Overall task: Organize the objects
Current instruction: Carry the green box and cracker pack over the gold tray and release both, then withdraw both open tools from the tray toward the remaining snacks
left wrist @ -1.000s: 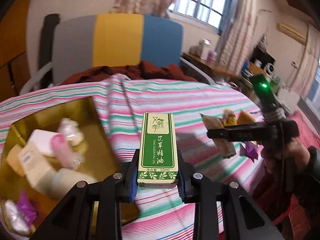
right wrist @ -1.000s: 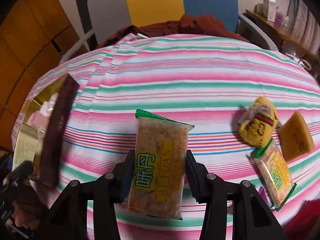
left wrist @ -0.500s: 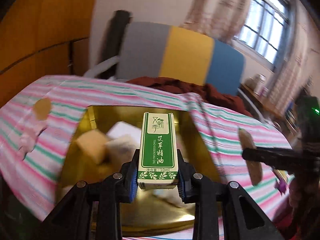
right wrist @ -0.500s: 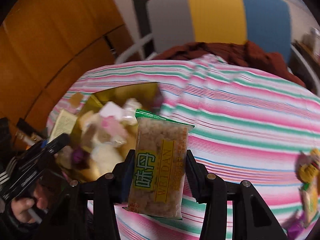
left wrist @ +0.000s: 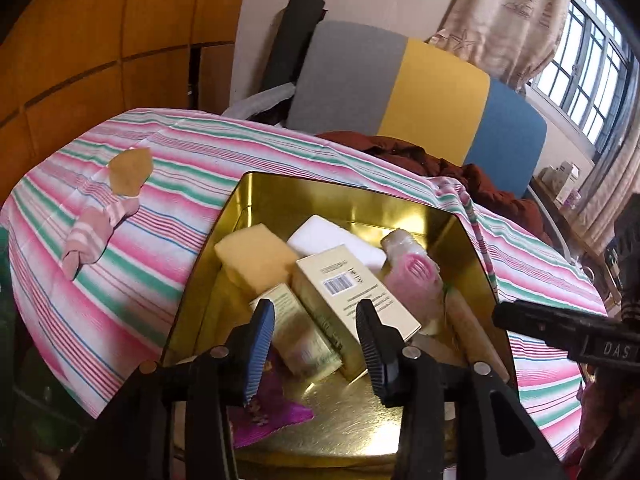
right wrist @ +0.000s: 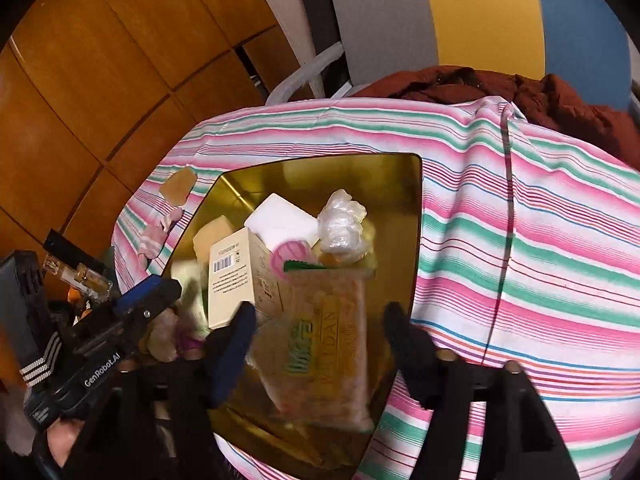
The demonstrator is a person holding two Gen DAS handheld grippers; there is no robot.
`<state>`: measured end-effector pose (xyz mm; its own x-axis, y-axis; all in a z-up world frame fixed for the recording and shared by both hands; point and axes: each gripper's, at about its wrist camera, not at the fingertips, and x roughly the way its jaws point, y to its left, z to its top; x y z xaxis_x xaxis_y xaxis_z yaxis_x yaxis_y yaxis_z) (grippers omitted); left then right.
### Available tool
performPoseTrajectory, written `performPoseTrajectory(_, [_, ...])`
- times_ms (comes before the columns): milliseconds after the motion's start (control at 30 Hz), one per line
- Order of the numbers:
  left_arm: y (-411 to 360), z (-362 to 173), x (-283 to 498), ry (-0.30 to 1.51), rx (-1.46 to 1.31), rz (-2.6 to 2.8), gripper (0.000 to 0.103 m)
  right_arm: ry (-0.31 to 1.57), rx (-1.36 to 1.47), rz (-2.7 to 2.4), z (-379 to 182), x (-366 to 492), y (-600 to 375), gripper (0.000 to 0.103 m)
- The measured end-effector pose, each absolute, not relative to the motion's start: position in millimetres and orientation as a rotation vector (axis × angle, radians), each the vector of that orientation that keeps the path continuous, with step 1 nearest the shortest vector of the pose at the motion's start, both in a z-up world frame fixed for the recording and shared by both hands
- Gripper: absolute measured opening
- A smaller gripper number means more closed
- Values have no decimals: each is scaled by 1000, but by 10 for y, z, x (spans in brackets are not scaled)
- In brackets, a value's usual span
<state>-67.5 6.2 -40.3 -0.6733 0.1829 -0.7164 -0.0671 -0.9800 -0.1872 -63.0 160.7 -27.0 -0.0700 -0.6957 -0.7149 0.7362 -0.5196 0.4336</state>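
Observation:
A gold tin (left wrist: pixel 248 196) sits on the striped tablecloth, and it also shows in the right wrist view (right wrist: pixel 416 208). It holds a yellow sponge (left wrist: pixel 252 256), a white block (left wrist: pixel 332 236), a cream carton (left wrist: pixel 352 300), a pink-capped bottle (left wrist: pixel 416 280) and a purple wrapper (left wrist: pixel 272 412). My left gripper (left wrist: pixel 316 344) is open and empty over the tin. My right gripper (right wrist: pixel 320 340) is open over the tin; the snack packet (right wrist: pixel 324 348) lies blurred between its spread jaws, no longer gripped. The green oil box is hidden.
A rolled pink sock (left wrist: pixel 96 228) and a brown pad (left wrist: pixel 130 170) lie on the cloth left of the tin. A grey, yellow and blue chair (left wrist: pixel 420 92) with a dark red garment (left wrist: pixel 480 176) stands behind the table. Wooden panelling (right wrist: pixel 100 80) is at left.
Both grippers moved left over the tin and opened. The green oil box has left the left gripper. The snack packet has come loose from the right gripper.

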Motion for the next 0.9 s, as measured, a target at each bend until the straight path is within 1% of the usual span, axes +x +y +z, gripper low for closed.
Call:
performPoseTrajectory(100, [55, -376, -638, -211, -1188, 2765, 43, 64, 1160, -1770, -304, -585, 1616, 69])
performPoseTrajectory(200, [104, -333, -571, -190, -1167, 2766, 43, 77, 1158, -1781, -325, -544, 1659, 76])
performPoseTrajectory(233, [124, -318, -557, -183, -1158, 2765, 43, 78, 1159, -1787, -333, -533, 1677, 77])
performPoseTrajectory(600, [324, -194, -365, -100, -1109, 2744, 43, 111, 1118, -1835, -307, -362, 1879, 81])
performPoseTrajectory(733, [401, -183, -311, -77, -1102, 2729, 43, 115, 1104, -1855, -290, -321, 1958, 85])
performPoseTrajectory(900, [520, -142, -262, -33, -1082, 2709, 43, 121, 1093, -1902, -272, -314, 2099, 85])
